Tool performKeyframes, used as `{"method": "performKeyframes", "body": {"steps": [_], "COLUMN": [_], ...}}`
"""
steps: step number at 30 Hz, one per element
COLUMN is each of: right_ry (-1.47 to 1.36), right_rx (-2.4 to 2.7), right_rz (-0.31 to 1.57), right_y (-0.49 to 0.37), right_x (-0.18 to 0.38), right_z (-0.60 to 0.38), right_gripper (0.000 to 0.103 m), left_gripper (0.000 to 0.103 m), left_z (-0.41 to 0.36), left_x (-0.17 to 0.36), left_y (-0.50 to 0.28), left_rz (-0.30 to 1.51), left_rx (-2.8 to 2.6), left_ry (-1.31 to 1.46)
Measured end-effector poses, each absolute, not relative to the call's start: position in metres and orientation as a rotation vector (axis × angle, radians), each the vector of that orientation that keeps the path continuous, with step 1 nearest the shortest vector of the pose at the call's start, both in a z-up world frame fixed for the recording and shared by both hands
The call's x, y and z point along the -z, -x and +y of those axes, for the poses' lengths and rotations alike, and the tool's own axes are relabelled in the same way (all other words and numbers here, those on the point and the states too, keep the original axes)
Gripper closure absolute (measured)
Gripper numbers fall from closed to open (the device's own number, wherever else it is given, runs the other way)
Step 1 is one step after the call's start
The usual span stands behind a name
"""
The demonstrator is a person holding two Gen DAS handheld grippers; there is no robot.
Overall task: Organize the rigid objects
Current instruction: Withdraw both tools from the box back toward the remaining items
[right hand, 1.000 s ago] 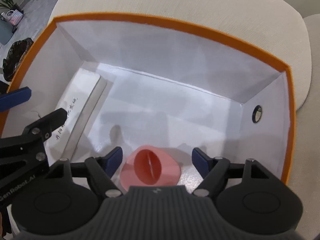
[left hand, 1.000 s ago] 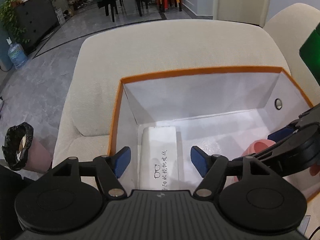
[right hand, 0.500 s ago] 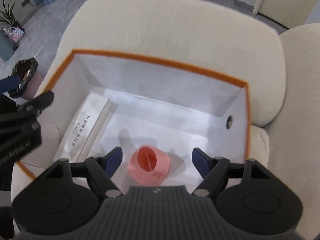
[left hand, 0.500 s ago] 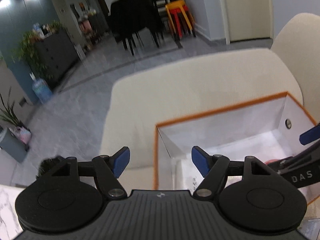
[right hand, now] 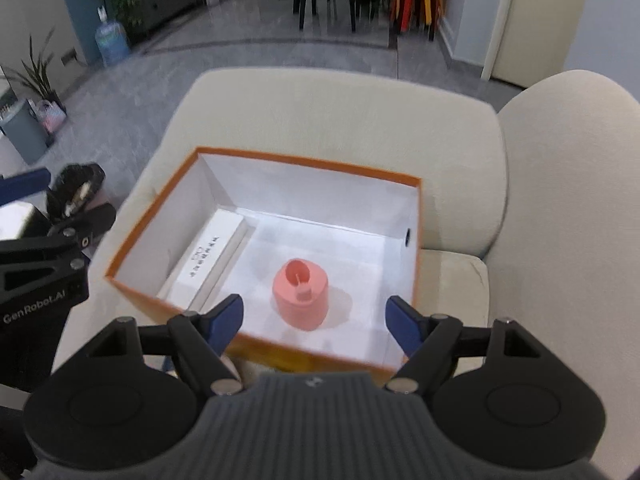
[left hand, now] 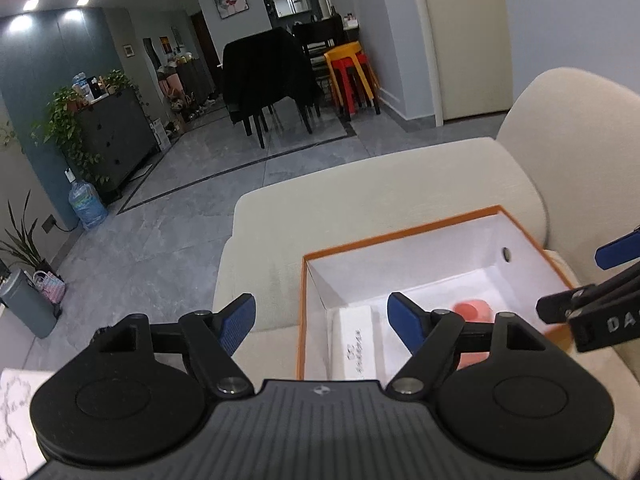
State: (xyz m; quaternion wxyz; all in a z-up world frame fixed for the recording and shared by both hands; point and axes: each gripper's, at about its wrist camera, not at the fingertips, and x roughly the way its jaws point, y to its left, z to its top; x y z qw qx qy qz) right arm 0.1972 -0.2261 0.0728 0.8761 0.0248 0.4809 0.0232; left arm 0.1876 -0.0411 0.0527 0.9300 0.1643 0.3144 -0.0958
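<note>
An orange-rimmed white box [right hand: 308, 159] stands on a cream sofa seat; it also shows in the left wrist view [left hand: 400, 236]. Inside it a long white case with black writing [right hand: 206, 254] lies along the left wall, and a pink round container [right hand: 301, 294] stands near the middle. Both show in the left wrist view, the case [left hand: 356, 340] and the pink container [left hand: 472, 310]. My right gripper [right hand: 314, 318] is open and empty, above the box's near edge. My left gripper [left hand: 322, 320] is open and empty, above the box's left side.
The cream sofa [right hand: 332, 116] has a backrest cushion [right hand: 572, 168] on the right. A black-lined bin [right hand: 76, 192] stands on the grey floor at the left. Dark chairs [left hand: 268, 76] and coloured stools [left hand: 352, 76] stand far behind. A marble surface [left hand: 16, 404] is at the lower left.
Both grippers have pulled up and back out of the box, which now looks smaller and farther away. The white case and pink container stay inside it. Both grippers remain open.
</note>
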Motion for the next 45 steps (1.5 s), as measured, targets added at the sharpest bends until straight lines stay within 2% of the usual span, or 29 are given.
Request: {"method": "performKeyframes", "body": {"steps": [9, 22, 30, 41, 45], "right_ry": [-0.066, -0.198, -0.239, -0.203, -0.16], "right_rx": [-0.031, -0.012, -0.007, -0.025, -0.046], "right_rz": [0.869, 0.773, 0.766, 0.846, 0.841], "right_y": [-0.104, -0.01, 0.018, 0.026, 0.023], "right_x": [-0.078, -0.041, 0.003, 0.05, 0.053], "right_z": [-0.226, -0.22, -0.217, -0.206, -0.194], "right_gripper": [0.024, 0.022, 0.022, 0.022, 0.018], "left_gripper": [0.014, 0.014, 0.014, 0.014, 0.014], "left_z": [-0.016, 0.023, 0.033, 0.031, 0.031], "left_x": [-0.046, 0.004, 0.037, 0.077, 0.084], "left_y": [-0.123, -0.059, -0.026, -0.026, -0.029], "left_rz": [0.624, 0.647, 0.686, 0.751, 0.768], "left_rx": [0.196, 0.182, 0.181, 0.182, 0.182], "left_ry": [-0.287, -0.214, -0.196, -0.208, -0.2]}}
